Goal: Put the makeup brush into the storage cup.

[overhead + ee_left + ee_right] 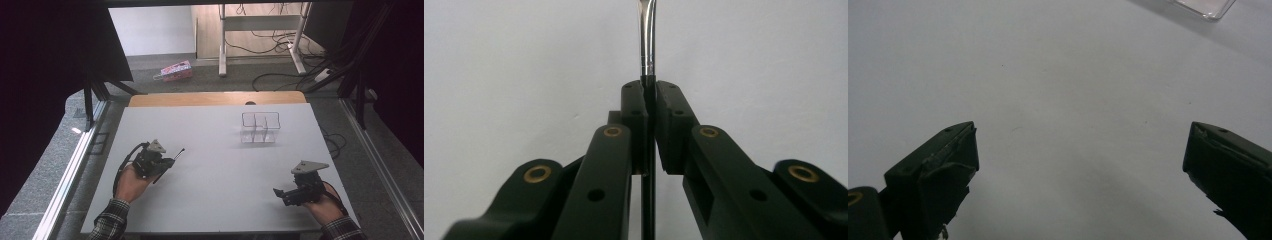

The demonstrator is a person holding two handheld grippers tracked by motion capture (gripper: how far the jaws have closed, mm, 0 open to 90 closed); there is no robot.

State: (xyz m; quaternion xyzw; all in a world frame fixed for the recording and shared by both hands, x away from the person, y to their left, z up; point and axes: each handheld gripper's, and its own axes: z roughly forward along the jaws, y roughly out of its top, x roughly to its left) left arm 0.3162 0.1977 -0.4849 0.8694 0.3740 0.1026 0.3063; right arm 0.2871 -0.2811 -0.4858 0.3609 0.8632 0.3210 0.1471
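One slim utensil (647,35) is sitting pinched in the left hand-held gripper (169,161), and the whole coming move is hanging on where the clear divided container (260,127) is lying from it: ahead and off to the right across the pale table (210,200), nearer the far edge. In the left gripper view the black jaws are pressing together on a thin dark handle that is running straight out between them and turning to a shiny metal neck; its working end is running out of frame, so whether it is a spoon or a fork I cannot tell. In the high view that long axis is pointing up and right, roughly toward the container. The right hand-held gripper (278,193) is resting low by the near right corner, jaws spread wide with nothing between them, well apart from the container too. The container is looking rigid and transparent, with thin upright walls and inner partitions; the table is matte and smooth.
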